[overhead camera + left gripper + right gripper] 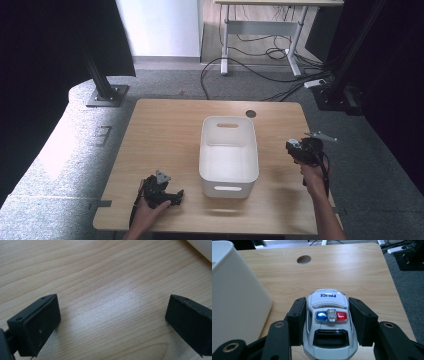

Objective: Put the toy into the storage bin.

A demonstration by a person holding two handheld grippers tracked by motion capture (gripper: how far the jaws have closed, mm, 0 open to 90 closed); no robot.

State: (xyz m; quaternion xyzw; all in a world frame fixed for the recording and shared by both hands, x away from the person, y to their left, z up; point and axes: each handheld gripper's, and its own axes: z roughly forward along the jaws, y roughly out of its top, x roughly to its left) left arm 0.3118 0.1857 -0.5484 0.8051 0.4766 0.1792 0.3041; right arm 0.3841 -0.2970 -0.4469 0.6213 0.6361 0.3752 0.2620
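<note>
A: While the white plastic bin (228, 150) sits in the middle of the wooden counter (165, 135), where are the two grippers?

B: The left gripper (176, 195) rests low near the counter's front edge, left of the bin, held by the person's left hand (148, 210). In the left gripper view, its fingers (37, 325) stand wide apart over bare wood, with nothing between them.

A: And the right gripper?

B: The right gripper (325, 322) is held to the right of the bin, near the counter's right edge. Its fingers (298, 317) are closed on the sides of a white toy police car (329, 325). The car has a blue and red light bar on its roof, and the word POLICE on its bonnet, which points away towards the counter's far edge.

A: Anything else on the counter?

B: A round cable hole (303, 259) near the far edge.
</note>
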